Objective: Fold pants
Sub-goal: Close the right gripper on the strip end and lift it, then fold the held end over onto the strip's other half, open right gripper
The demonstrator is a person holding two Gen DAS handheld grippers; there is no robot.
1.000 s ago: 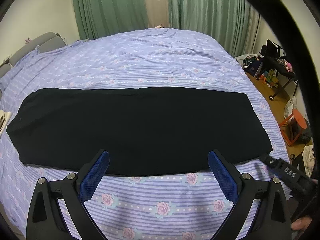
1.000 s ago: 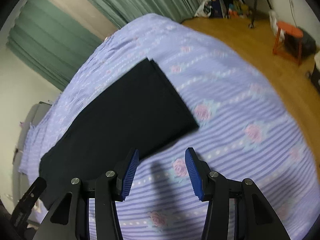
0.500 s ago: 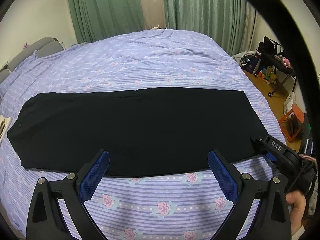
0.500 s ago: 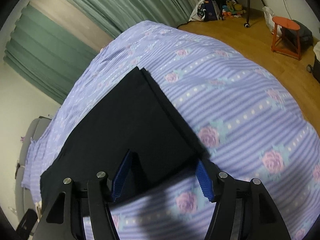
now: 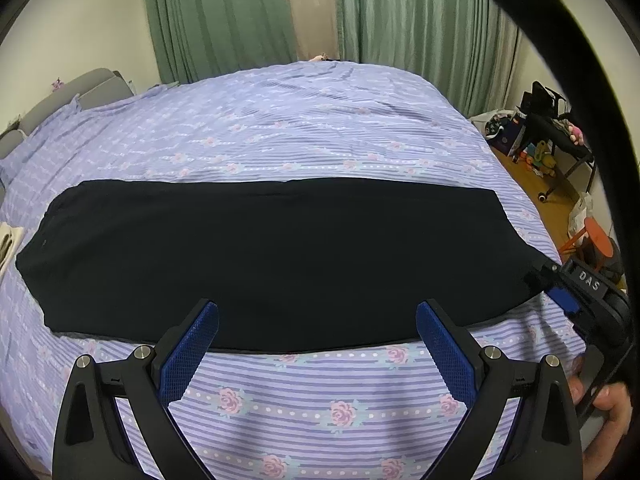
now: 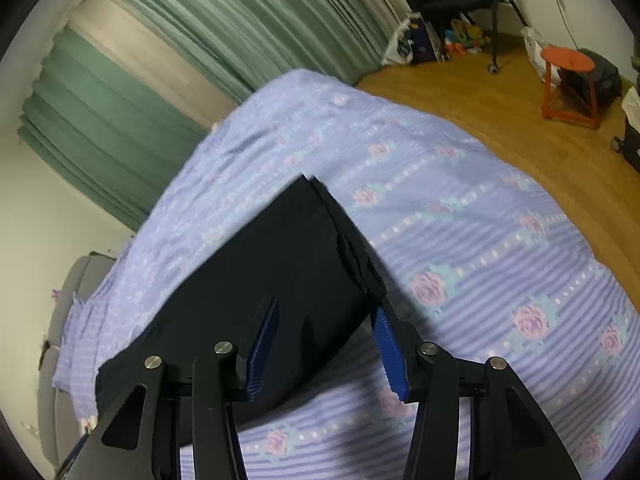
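The pants (image 5: pixel 272 256) lie flat as one long dark strip across the bed (image 5: pixel 320 128), the two legs apparently laid one over the other, so I judge the lengthwise fold done and the shortening folds not yet made. My left claw (image 5: pixel 316 344) hangs with its blue pads spread wide and nothing between them; the near long edge of the pants runs just ahead of its tips, the waist end lying far off to its left and the hem end off to its right. My right claw (image 6: pixel 324 344) is at that hem end: its jaws stand parted around the near corner of the cloth, one pad over the fabric and the other just outside the hem edge, low against the bedcover. I cannot see that they have pinched anything, so I take it as not yet gripping. In the left view this claw shows at the far right, touching the corner of the pants. What is left, as I judge it, is to close on this corner and carry the hem toward the waist.
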